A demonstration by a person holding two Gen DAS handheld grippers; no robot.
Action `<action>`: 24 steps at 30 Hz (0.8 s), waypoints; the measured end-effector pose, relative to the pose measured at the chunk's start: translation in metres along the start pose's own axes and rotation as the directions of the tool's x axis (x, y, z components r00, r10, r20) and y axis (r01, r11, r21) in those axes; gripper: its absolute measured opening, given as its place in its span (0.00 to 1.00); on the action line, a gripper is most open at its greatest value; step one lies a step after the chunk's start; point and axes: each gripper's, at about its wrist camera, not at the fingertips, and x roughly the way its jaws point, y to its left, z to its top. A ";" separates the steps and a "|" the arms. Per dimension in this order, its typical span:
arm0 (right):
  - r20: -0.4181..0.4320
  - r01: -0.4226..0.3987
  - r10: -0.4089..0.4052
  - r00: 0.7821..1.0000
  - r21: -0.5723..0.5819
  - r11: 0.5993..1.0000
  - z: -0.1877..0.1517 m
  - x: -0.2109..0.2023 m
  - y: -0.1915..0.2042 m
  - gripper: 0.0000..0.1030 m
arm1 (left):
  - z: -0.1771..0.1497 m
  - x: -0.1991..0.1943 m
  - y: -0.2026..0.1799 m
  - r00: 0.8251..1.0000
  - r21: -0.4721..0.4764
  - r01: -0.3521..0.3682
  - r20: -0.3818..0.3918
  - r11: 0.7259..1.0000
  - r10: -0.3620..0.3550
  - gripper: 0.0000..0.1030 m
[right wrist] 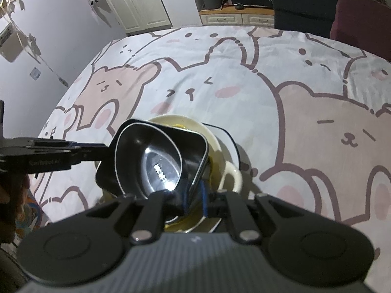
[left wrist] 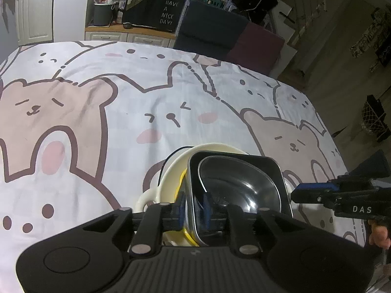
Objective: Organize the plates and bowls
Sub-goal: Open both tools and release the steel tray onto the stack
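A black square dish (left wrist: 244, 168) with a shiny metal bowl (left wrist: 239, 188) inside it leans tilted in a cream handled bowl (left wrist: 171, 178). Under the bowl lies a white plate (right wrist: 227, 141) with a dark rim. My left gripper (left wrist: 194, 205) straddles the dish's near rim, its blue pads a little apart from the wall on either side. From the other side, my right gripper (right wrist: 195, 201) straddles the opposite rim of the dish (right wrist: 171, 134) in the same loose way. Each gripper also shows in the other's view: the right gripper (left wrist: 293, 193) and the left gripper (right wrist: 105, 149).
The stack stands on a table under a cloth (left wrist: 97, 97) printed with bears and rabbits. A dark blue chair (left wrist: 207, 29) stands at the far edge, with a counter and a grey bin (left wrist: 102, 12) behind. A hand (left wrist: 378, 236) holds the right gripper.
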 end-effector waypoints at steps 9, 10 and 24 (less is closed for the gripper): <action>0.092 0.025 -0.026 0.995 0.018 1.000 0.001 -0.025 -0.006 0.41 | 0.001 -0.022 -0.007 0.998 0.022 -0.028 0.053 0.999 0.026 0.56; 0.104 0.027 -0.029 0.994 0.021 0.999 0.001 -0.029 -0.006 0.45 | 0.000 -0.026 -0.008 0.998 0.023 -0.026 0.064 0.999 0.025 0.62; 0.327 0.106 -0.105 0.939 0.014 0.994 -0.033 -0.107 0.021 0.95 | -0.017 -0.114 -0.048 0.960 0.091 -0.041 0.281 0.995 0.014 1.00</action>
